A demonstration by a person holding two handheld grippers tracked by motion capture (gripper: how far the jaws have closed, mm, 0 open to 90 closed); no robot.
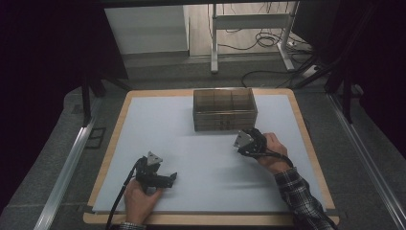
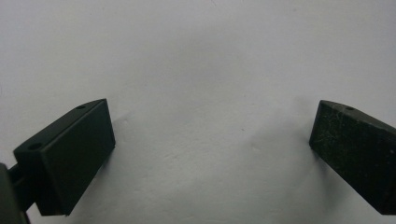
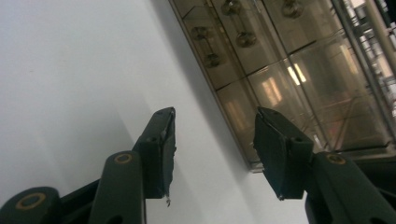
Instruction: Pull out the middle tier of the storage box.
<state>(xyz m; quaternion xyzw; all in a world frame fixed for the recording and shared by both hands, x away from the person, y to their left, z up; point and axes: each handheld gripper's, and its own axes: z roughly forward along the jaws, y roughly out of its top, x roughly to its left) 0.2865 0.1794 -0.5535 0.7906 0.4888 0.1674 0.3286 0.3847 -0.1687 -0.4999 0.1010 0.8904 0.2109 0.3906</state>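
A clear brownish plastic drawer box (image 1: 224,109) stands at the back middle of the white mat (image 1: 201,158). My right gripper (image 1: 249,135), held in a hand with a plaid sleeve, sits just in front of the box's right front corner. In the right gripper view its jaws stand open (image 3: 215,140) and hold nothing, and the box's front (image 3: 280,70) with small drawer knobs rises close behind them. My left gripper (image 1: 168,179) rests low over the mat near the front left. Its black pads (image 2: 74,158) are wide apart above bare white surface.
The mat lies on a wooden table (image 1: 306,143) whose rim shows all round. Beyond the table's far edge are a desk frame (image 1: 249,28) and loose cables on the floor. Metal rails (image 1: 67,163) run along both sides of the table.
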